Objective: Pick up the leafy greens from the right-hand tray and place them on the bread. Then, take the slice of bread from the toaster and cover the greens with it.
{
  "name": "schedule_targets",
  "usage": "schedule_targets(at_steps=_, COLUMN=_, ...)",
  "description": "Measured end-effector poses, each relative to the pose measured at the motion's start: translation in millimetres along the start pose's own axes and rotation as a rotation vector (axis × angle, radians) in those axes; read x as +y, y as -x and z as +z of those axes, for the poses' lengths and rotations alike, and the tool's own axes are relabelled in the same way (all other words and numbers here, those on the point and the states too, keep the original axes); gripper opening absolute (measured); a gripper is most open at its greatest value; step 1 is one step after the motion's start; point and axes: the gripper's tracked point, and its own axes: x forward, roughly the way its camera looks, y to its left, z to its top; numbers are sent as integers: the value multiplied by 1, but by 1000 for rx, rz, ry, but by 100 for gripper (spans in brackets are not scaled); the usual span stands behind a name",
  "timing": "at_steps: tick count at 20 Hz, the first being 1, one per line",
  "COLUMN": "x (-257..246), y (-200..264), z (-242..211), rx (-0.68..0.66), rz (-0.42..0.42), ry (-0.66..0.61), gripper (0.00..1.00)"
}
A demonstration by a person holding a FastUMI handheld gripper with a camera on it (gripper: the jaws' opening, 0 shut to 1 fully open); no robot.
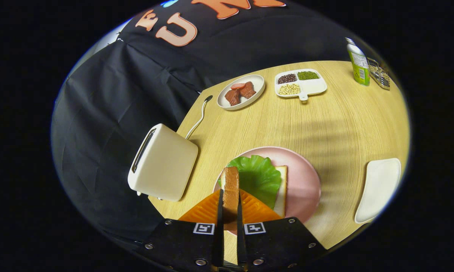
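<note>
With the leafy greens (258, 177) already lying on the bread (282, 189) on the pink plate (306, 177), the gripper (230, 211) jaws are clenching the toaster's slice of bread (231, 190) edge-on above them, leaving only the covering.

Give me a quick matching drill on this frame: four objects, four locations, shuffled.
Objects:
1. bread slice
2. leafy greens
3. toaster
4. white tray

Locations:
A. at the table's edge, beside the pink plate
B. bare, on the other side of the pink plate from the toaster
C. held edge-on between the fingers of the gripper
D. on the bread on the pink plate

Pairs: 1-C, 2-D, 3-A, 4-B
</note>
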Motion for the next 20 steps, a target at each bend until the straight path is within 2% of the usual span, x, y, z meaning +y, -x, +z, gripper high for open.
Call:
schedule_targets(at_steps=11, x=-32, y=-1, z=-1, rx=-32, rz=-15, ry=-36, gripper=16)
schedule_targets(at_steps=14, x=-42, y=-4, z=-1, rx=-46, rz=-68, ry=12, gripper=28)
schedule_targets(at_steps=15, x=-44, y=-5, z=-2, rx=-45, rz=-88, ry=31, gripper=36)
schedule_targets(at_steps=16, x=-48, y=-8, z=-3, rx=-46, rz=-114, ry=49, gripper=39)
schedule_targets(at_steps=18, x=-56, y=-14, z=-1, rx=-60, rz=-159, ry=90, gripper=52)
schedule_targets(at_steps=20, x=-57, y=-18, z=4, rx=-79, rz=-176, ry=93, gripper=61)
